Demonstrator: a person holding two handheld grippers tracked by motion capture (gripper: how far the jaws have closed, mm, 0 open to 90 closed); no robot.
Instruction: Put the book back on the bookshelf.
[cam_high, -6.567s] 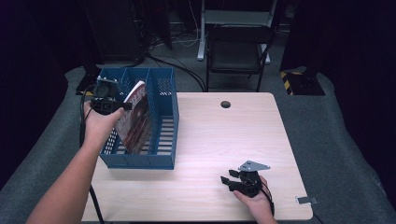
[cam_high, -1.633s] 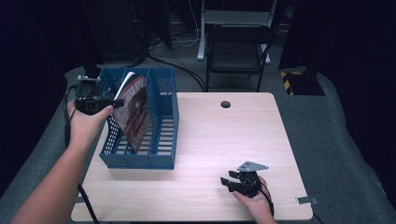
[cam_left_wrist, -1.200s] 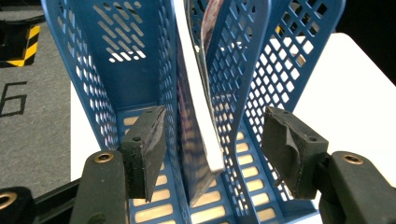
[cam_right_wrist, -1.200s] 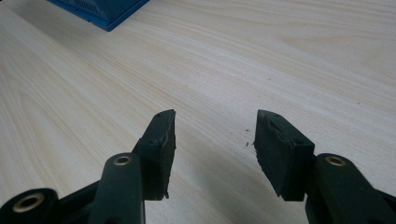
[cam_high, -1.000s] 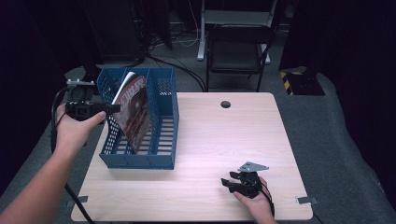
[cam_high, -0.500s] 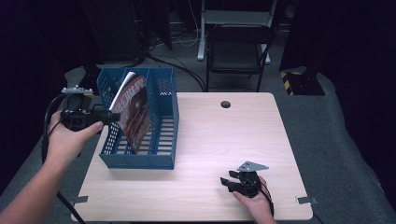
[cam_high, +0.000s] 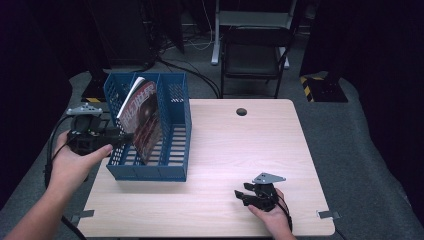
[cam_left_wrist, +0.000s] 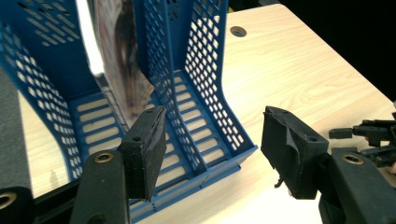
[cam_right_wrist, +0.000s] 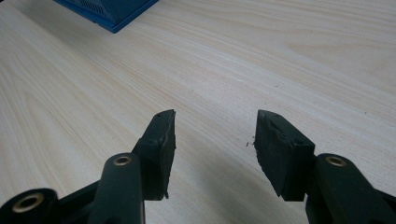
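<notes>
A blue plastic file rack (cam_high: 175, 150) stands on the left part of the wooden table (cam_high: 240, 145). A magazine (cam_high: 142, 115) with a reddish cover leans tilted in its left compartment. My left gripper (cam_high: 120, 136) hovers just left of the rack, jaws pointing at its side wall, open and holding nothing. In the left gripper view the left gripper (cam_left_wrist: 215, 121) faces the rack (cam_left_wrist: 205, 93) and the magazine (cam_left_wrist: 116, 60) from the front corner. My right gripper (cam_high: 241, 191) rests near the table's front right, open; in the right gripper view the right gripper (cam_right_wrist: 215, 116) has only bare wood between its jaws.
A round cable hole (cam_high: 241, 111) sits near the table's far edge. A black folding chair (cam_high: 255, 50) stands behind the table, with cables on the floor. The rack's corner (cam_right_wrist: 107, 11) shows far off in the right gripper view. Dark curtains surround the area.
My left hand has drawn back leftward and a little down, away from the magazine's top to beside the rack. The magazine stays leaning in the rack. The right hand has not moved.
</notes>
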